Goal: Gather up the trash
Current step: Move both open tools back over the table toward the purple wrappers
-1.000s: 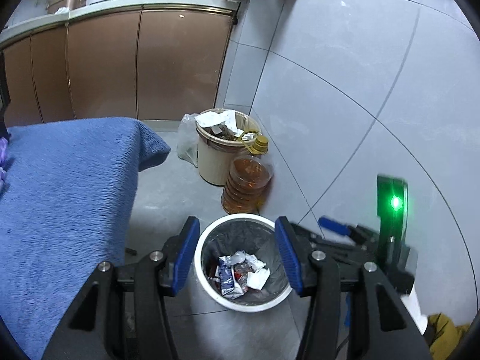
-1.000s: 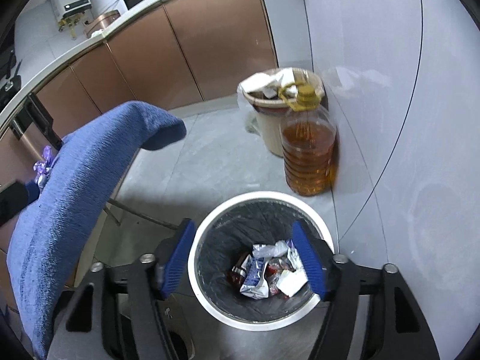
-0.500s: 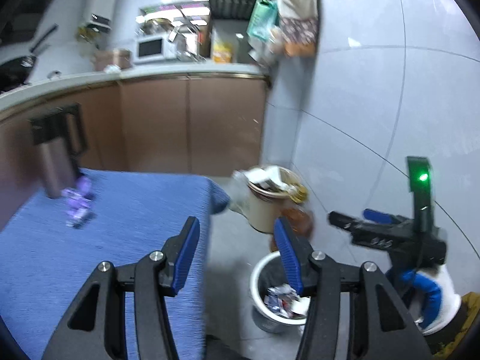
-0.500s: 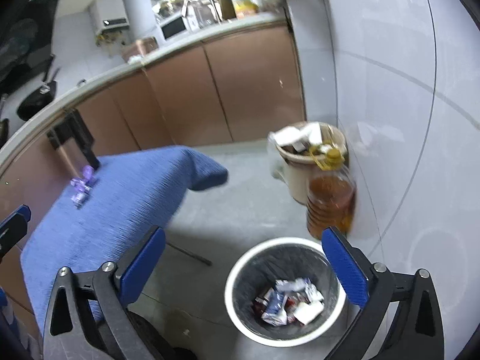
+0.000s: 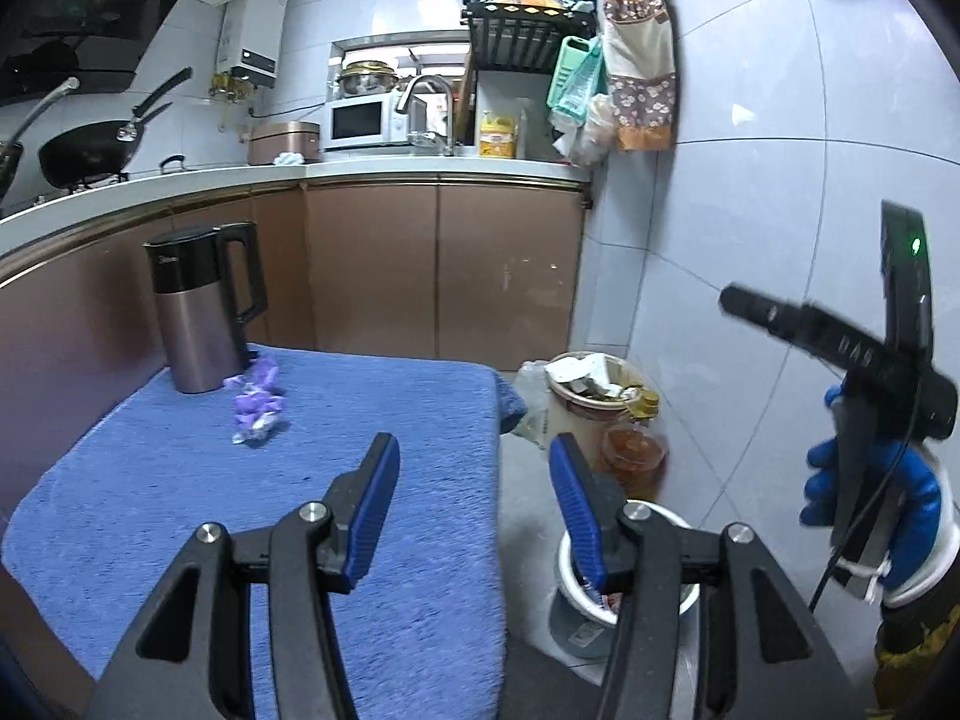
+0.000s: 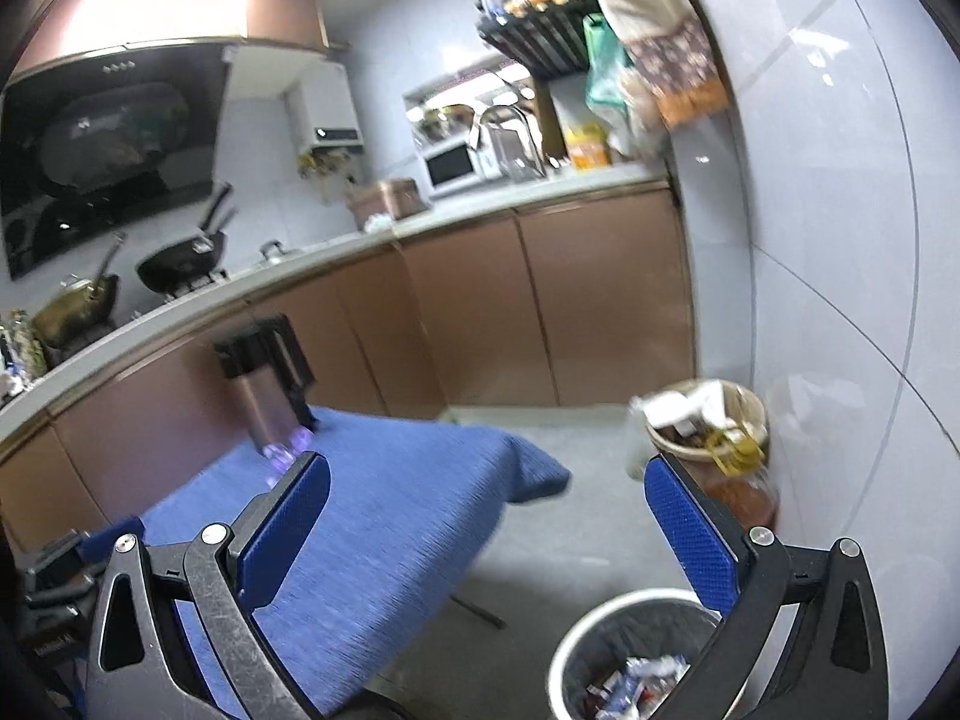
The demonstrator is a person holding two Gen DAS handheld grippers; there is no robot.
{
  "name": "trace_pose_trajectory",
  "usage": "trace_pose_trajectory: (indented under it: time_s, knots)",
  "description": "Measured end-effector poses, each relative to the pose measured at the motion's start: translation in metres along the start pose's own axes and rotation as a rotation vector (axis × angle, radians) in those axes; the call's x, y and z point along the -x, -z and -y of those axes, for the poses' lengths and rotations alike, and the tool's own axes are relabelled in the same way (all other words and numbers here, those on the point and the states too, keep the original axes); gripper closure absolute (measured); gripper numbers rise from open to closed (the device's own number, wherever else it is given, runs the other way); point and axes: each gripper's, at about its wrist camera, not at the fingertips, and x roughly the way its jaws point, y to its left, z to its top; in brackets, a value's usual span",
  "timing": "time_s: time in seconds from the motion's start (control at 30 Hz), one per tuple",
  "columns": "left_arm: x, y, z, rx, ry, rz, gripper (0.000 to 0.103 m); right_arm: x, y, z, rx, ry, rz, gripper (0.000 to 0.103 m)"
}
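A purple crumpled wrapper (image 5: 257,409) lies on the blue cloth-covered table (image 5: 372,546) next to a steel kettle (image 5: 201,309); it shows blurred in the right wrist view (image 6: 282,453). A white-rimmed trash bin (image 6: 624,654) with wrappers inside stands on the floor right of the table, also in the left wrist view (image 5: 678,594). My left gripper (image 5: 474,510) is open and empty above the table's right edge. My right gripper (image 6: 486,534) is open wide and empty, over the floor between table and bin; its body shows in the left wrist view (image 5: 864,354).
A beige bucket (image 5: 591,387) full of scraps and an oil bottle (image 5: 636,447) stand by the tiled wall (image 5: 780,180). Brown cabinets (image 5: 432,264) and a counter with a microwave (image 5: 366,120) run behind. The kettle also shows in the right wrist view (image 6: 270,384).
Both grippers have risen from over the bin and tilted up toward the table and kitchen. The right gripper has opened wider. The kettle and purple wrapper came into view.
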Motion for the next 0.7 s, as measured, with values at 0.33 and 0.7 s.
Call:
trace_pose_trajectory:
  time_s: [0.33,0.7]
  knots:
    - [0.014,0.008,-0.055,0.106,-0.102,-0.017,0.046,-0.005,-0.014,-0.032,0.008,-0.118,0.042,0.000]
    - [-0.006,0.022,-0.132,0.228,-0.171,-0.092,0.046,-0.069,-0.009,-0.054,-0.008,-0.194,-0.104,0.000]
